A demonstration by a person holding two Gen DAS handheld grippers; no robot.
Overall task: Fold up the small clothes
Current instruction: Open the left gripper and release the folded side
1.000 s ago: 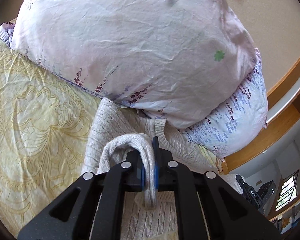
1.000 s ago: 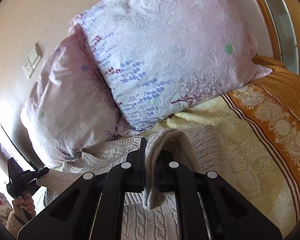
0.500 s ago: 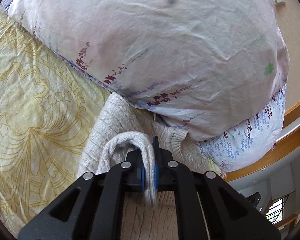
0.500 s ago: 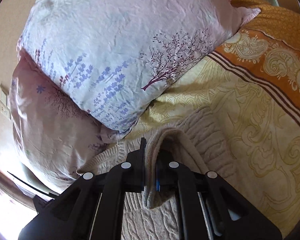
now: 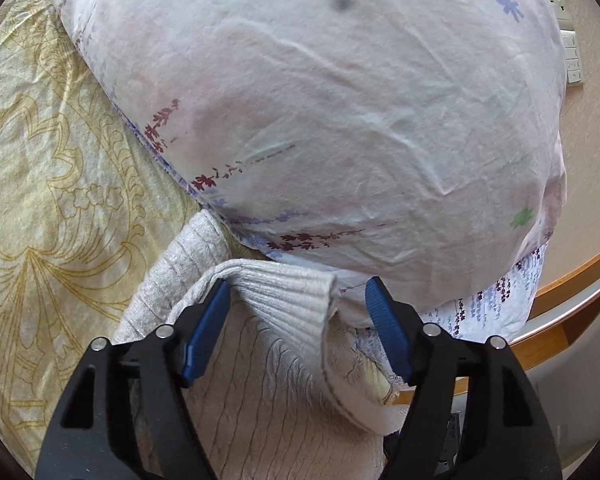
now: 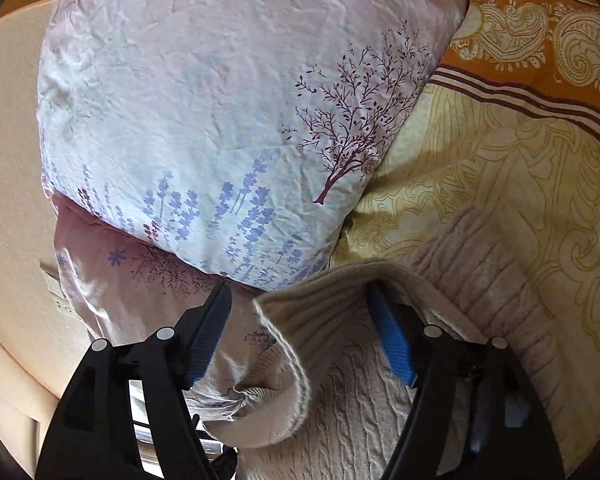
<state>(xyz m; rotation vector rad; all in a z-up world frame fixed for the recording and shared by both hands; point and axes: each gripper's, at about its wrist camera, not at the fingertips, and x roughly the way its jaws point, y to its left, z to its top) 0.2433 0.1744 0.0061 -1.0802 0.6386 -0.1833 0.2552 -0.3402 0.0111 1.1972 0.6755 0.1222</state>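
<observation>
Yellow bedding printed with gold scrollwork covers the bed [image 5: 56, 184], and in the right wrist view the same bedspread [image 6: 512, 168] runs into an orange paisley border [image 6: 540, 36] edged with dark stripes. Two plump pillows lie stacked at the head of the bed. From the left wrist view the pale pink pillow [image 5: 340, 112] fills most of the frame, with the lavender-print pillow [image 5: 496, 300] peeking out beneath it at the right. From the right wrist view the lavender-print pillow [image 6: 228, 112], marked with a dark tree motif, sits on top of the pink one [image 6: 140, 288]. A beige wall with a white switch plate [image 5: 568, 52] stands behind, and a wooden headboard rail [image 5: 572, 280] curves along the right edge.

A cream cable-knit sweater [image 5: 260, 400] lies on the bed right against the base of the pillows, its ribbed hem folded over toward them. The left gripper [image 5: 298, 300] has its blue-padded fingers [image 5: 204, 332] spread wide, with the ribbed edge of the sweater lying loose between them, draped against the left pad and clear of the right one. The right gripper [image 6: 298, 304] likewise has its fingers [image 6: 392, 340] spread wide; the sweater [image 6: 360, 408] edge rises in a soft fold between them, close to the right pad, and neither pad pinches it.
</observation>
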